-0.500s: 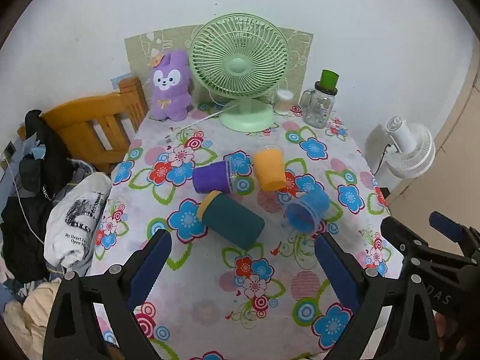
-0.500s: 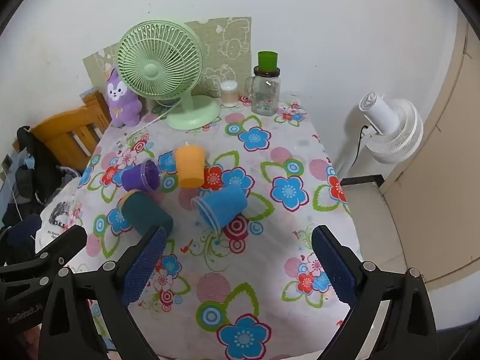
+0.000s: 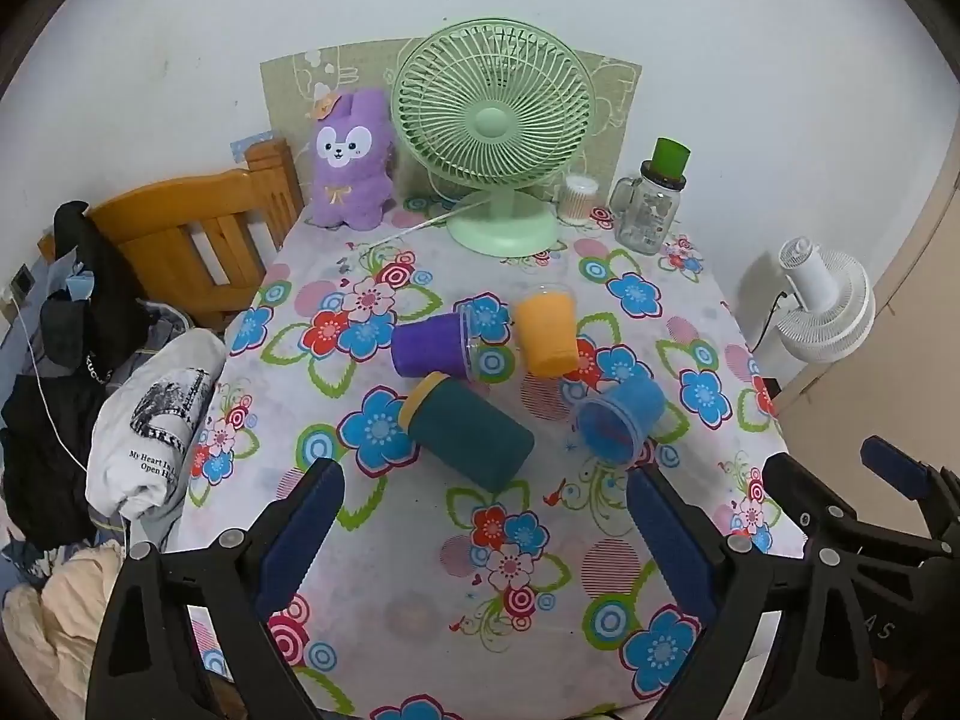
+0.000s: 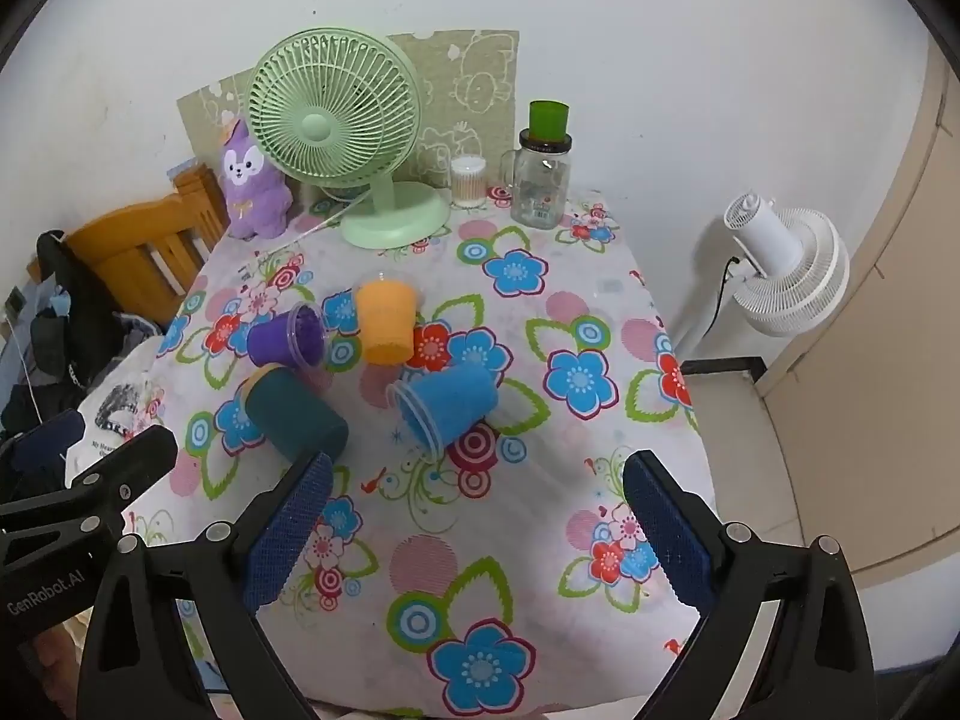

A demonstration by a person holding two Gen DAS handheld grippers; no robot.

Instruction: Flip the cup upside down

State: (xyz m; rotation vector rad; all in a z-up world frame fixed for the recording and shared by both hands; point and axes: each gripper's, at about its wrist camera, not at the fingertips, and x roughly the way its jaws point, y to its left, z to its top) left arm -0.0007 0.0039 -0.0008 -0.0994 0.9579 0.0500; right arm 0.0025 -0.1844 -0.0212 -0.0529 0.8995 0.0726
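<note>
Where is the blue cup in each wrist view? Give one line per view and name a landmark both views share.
Left wrist view: the blue cup lies on its side right of centre, mouth towards the camera, right of the dark teal cup.
Right wrist view: the blue cup lies near the picture's centre, mouth to the lower left, below the orange cup.
Shared landmark: the green desk fan at the table's far edge.

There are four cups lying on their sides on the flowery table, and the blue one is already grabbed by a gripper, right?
Not quite. The four cups do lie on their sides, but the blue cup is not grabbed. In the right wrist view the right gripper is open and apart from it; the left gripper is open too.
</note>
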